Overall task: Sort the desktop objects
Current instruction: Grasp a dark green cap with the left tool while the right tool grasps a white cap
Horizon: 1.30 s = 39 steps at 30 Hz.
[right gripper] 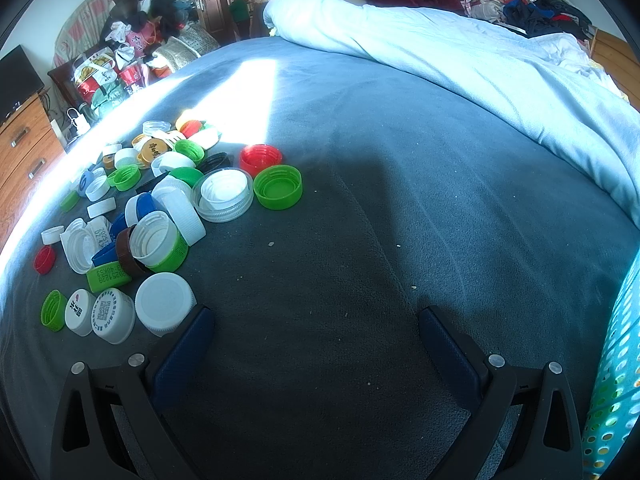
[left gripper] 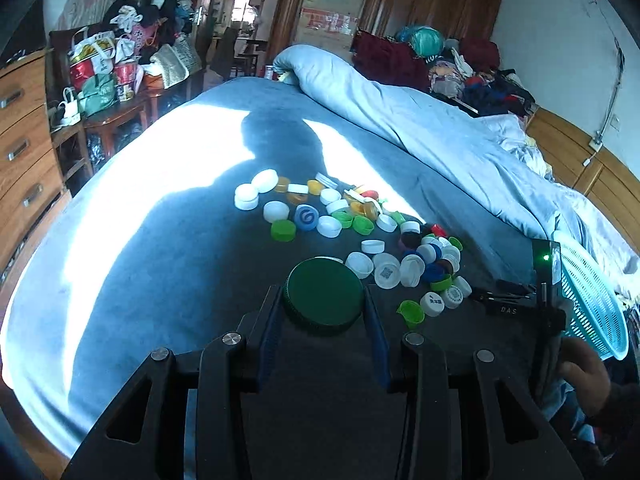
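My left gripper (left gripper: 323,300) is shut on a large dark green lid (left gripper: 323,294), its blue pads pressing both sides, held above the grey-blue bedspread (left gripper: 160,264). Beyond it lies a scatter of several bottle caps (left gripper: 360,232), white, green, blue, red and yellow. In the right wrist view my right gripper (right gripper: 316,320) stands wide open over bare bedspread (right gripper: 360,200) with nothing between its fingers. The same pile of caps (right gripper: 160,208) lies to its left; a white cap (right gripper: 165,302) sits just beside the left fingertip (right gripper: 196,324). A light green cap (right gripper: 278,187) and a red cap (right gripper: 260,159) lie at the pile's right edge.
A teal perforated basket (left gripper: 592,300) stands at the right, also seen at the right edge (right gripper: 616,380) of the right wrist view. A rolled pale-blue duvet (right gripper: 480,60) crosses the bed's far side. Wooden drawers (left gripper: 20,140) and piled bags (left gripper: 104,64) stand to the left. A hand (left gripper: 584,372) holds the other gripper's body.
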Each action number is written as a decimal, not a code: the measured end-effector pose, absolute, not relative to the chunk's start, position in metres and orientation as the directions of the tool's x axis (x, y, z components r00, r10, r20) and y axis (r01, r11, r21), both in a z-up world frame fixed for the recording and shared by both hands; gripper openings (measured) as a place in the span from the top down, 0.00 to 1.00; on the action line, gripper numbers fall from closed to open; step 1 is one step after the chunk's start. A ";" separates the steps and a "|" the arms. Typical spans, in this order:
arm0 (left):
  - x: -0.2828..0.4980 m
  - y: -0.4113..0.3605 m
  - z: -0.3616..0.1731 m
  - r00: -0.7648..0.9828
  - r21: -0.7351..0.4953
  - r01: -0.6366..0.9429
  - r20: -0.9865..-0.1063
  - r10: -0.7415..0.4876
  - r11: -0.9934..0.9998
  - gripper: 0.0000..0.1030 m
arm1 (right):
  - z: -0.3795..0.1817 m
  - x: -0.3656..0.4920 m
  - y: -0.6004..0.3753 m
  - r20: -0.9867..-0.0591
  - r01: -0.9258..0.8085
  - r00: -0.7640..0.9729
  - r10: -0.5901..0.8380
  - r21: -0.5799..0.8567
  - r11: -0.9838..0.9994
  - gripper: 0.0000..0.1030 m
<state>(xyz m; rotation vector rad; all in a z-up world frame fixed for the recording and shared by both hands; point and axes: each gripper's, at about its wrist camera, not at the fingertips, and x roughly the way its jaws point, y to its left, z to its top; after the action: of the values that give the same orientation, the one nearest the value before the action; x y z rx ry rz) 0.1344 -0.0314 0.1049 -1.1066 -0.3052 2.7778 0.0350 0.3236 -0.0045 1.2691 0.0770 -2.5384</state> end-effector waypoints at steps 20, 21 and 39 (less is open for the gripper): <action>0.121 -0.030 0.086 -0.668 -0.294 -0.115 -0.684 0.293 -0.949 0.66 | 0.017 0.078 0.305 -0.783 0.427 -0.495 -0.377 0.158 -0.890 0.35; 0.120 -0.030 0.085 -0.667 -0.294 -0.120 -0.684 0.296 -0.948 0.66 | 0.015 0.078 0.300 -0.782 0.442 -0.488 -0.388 0.162 -0.882 0.37; 0.111 -0.016 0.042 -0.573 -0.270 -0.260 -0.730 0.373 -0.927 0.48 | 0.004 0.051 0.261 -0.771 0.520 -0.480 -0.419 0.136 -0.844 0.54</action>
<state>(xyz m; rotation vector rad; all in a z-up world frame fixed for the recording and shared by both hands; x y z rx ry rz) 0.1107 -0.0157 0.0423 -1.2045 -0.1870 2.5002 0.0514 0.2606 0.0041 1.1581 0.1565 -2.3085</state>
